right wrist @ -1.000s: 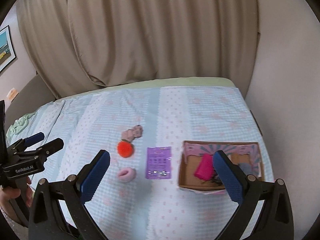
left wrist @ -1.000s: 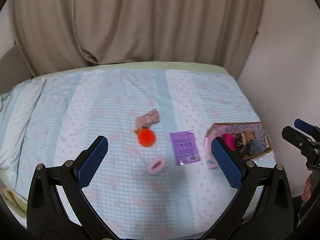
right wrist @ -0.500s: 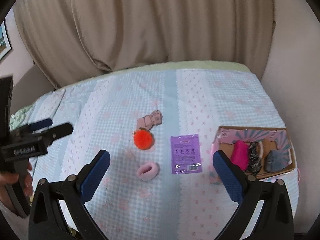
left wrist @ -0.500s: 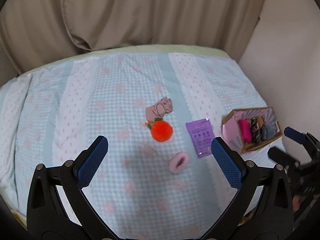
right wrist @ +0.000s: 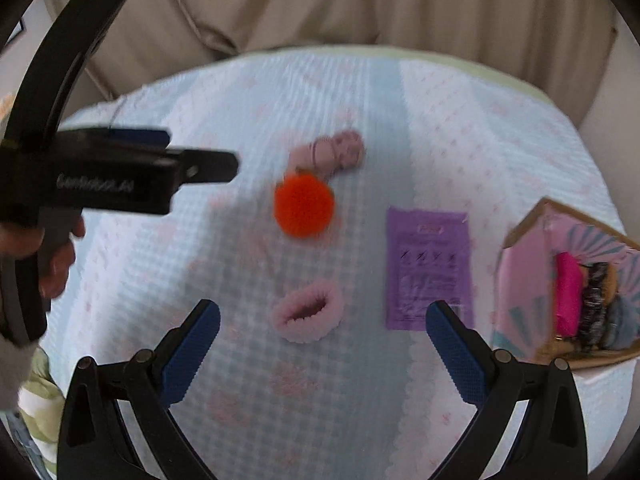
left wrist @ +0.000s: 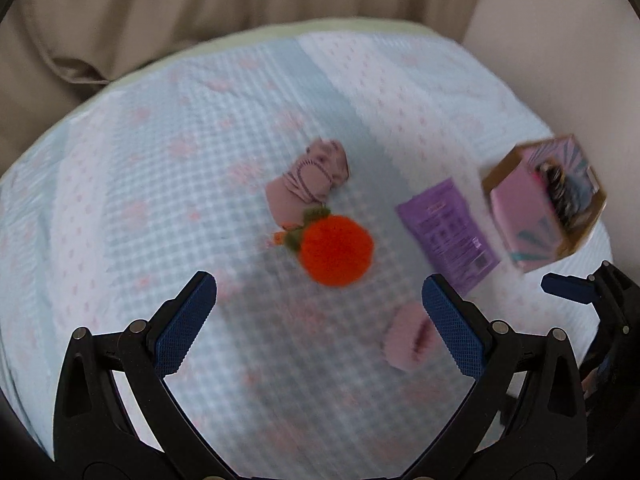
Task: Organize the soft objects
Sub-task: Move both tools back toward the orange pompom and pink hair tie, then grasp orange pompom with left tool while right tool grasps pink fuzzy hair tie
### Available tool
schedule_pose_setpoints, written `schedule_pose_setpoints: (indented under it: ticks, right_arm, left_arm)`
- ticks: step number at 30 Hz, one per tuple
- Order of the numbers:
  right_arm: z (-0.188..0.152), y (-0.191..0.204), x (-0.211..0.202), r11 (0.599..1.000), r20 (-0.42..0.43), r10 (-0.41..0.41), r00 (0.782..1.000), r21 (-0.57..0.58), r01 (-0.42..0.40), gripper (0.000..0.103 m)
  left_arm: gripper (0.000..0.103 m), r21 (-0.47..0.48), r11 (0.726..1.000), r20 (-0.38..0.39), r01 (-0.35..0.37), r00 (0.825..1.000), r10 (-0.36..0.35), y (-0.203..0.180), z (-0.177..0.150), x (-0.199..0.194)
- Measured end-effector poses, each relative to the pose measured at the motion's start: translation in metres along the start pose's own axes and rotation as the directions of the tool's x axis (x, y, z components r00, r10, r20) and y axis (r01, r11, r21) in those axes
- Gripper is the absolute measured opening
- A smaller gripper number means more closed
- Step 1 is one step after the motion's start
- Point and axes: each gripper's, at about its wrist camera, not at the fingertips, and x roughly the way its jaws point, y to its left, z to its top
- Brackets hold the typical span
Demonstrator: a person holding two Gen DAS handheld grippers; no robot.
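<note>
Both tongs, left tongs (left wrist: 316, 308) and right tongs (right wrist: 322, 330), gape empty above a fuzzy orange pompom (left wrist: 336, 250) and a fluffy pink scrunchie (right wrist: 307, 316) on the bed (right wrist: 460, 128).

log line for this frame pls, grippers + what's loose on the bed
left gripper: open, empty | right gripper: open, empty | loose: orange pompom, pink scrunchie, purple packet | box: partly filled

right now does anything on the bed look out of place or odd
The flat purple packet stands out: it lies among the soft things, the orange pom-pom and pink scrunchie, outside the cardboard box. Nothing looks spilled or damaged.
</note>
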Motion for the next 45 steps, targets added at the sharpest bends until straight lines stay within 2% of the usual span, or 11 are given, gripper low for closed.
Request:
schedule_pose_setpoints:
  ticks: [3, 9, 12, 14, 17, 19, 28, 35, 37, 45]
  right_arm:
    - [-0.001, 0.004, 0.03, 1.0, -0.044, 0.007, 0.999, -0.018, -0.008, 0.102]
    - [-0.011, 0.02, 0.084, 0.991, -0.113, -0.019, 0.993, -0.133, 0.004, 0.102]
    - [-0.016, 0.022, 0.102, 0.986, -0.133, -0.013, 0.991, -0.166, -0.009, 0.102]
    - [-0.017, 0.024, 0.112, 0.982, -0.135, -0.014, 0.991, -0.19, -0.012, 0.1]
    - [-0.019, 0.023, 0.124, 0.977, -0.148, -0.005, 0.989, -0.21, -0.027, 0.09]
    - [-0.02, 0.022, 0.131, 0.977, -0.163, 0.007, 0.987, -0.21, -0.042, 0.076]
    - [-0.018, 0.015, 0.133, 0.978, -0.163, 0.015, 0.987, -0.202, -0.048, 0.055]
    - [-0.013, 0.006, 0.117, 0.982, -0.153, 0.01, 0.988, -0.184, -0.038, 0.043]
    - [-0.014, 0.007, 0.111, 0.985, -0.144, 0.009, 0.99, -0.171, -0.034, 0.037]
    - [-0.008, 0.005, 0.085, 0.989, -0.103, -0.002, 0.995, -0.149, -0.013, 0.036]
  left_arm:
    - [0.101, 0.05, 0.999, -0.047, 0.011, 0.999, -0.009, 0.0, 0.0, 0.045]
    - [0.094, 0.12, 0.992, -0.131, 0.032, 0.991, -0.016, -0.001, 0.001, 0.117]
    - [0.09, 0.155, 0.987, -0.155, 0.045, 0.988, -0.02, -0.005, 0.003, 0.141]
    - [0.084, 0.169, 0.984, -0.161, 0.05, 0.987, -0.023, -0.008, 0.005, 0.152]
    - [0.072, 0.181, 0.981, -0.17, 0.068, 0.985, -0.037, -0.01, 0.006, 0.167]
    - [0.062, 0.192, 0.979, -0.183, 0.073, 0.982, -0.038, -0.012, 0.006, 0.177]
    - [0.043, 0.183, 0.979, -0.163, 0.087, 0.985, -0.057, -0.017, 0.01, 0.185]
    - [0.039, 0.172, 0.981, -0.152, 0.086, 0.987, -0.06, -0.012, 0.009, 0.179]
    - [0.039, 0.175, 0.981, -0.149, 0.083, 0.987, -0.057, -0.012, 0.007, 0.173]
    - [0.039, 0.167, 0.984, -0.116, 0.063, 0.992, -0.044, -0.007, 0.009, 0.151]
